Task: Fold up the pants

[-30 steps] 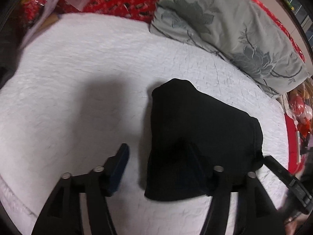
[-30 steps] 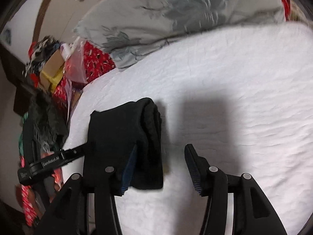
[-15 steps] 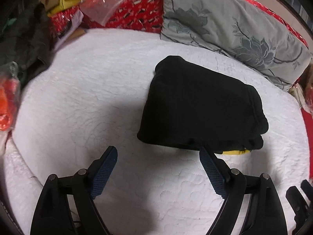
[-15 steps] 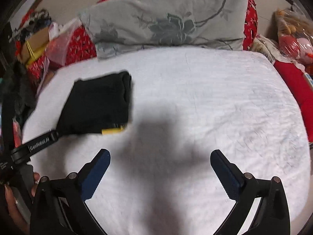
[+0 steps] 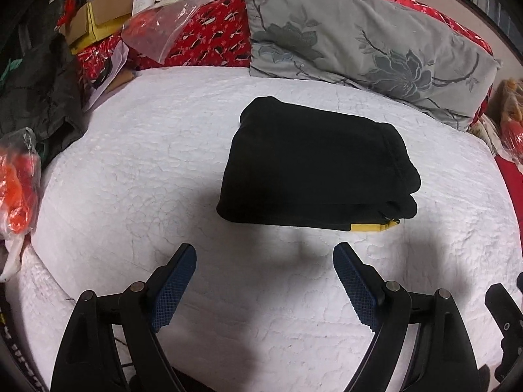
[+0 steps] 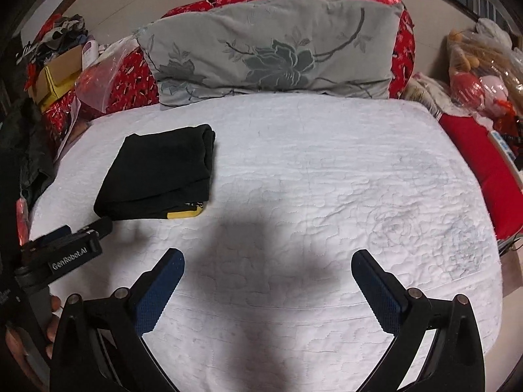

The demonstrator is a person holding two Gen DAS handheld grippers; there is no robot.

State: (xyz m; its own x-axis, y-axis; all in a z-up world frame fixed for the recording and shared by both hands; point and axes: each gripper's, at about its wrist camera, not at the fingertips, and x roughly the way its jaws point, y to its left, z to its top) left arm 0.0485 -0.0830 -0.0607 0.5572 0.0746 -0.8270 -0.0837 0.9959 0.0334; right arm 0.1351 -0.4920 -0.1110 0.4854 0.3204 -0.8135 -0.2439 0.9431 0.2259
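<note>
Now clear of the pants point(image 5: 313, 166), my left gripper point(image 5: 264, 261) and right gripper point(image 6: 268, 268) have spread wide, empty; folded bundle rests on the bed point(image 6: 327, 196); folding looks finished.

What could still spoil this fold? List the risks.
1. The yellow strip pokes out from under the near edge of the black pants, so the stack looks uneven; lifting it could let the layers slip.
2. The left gripper and right gripper hang open close in front of the pants; a careless sweep may drag them across the white quilt.
</note>
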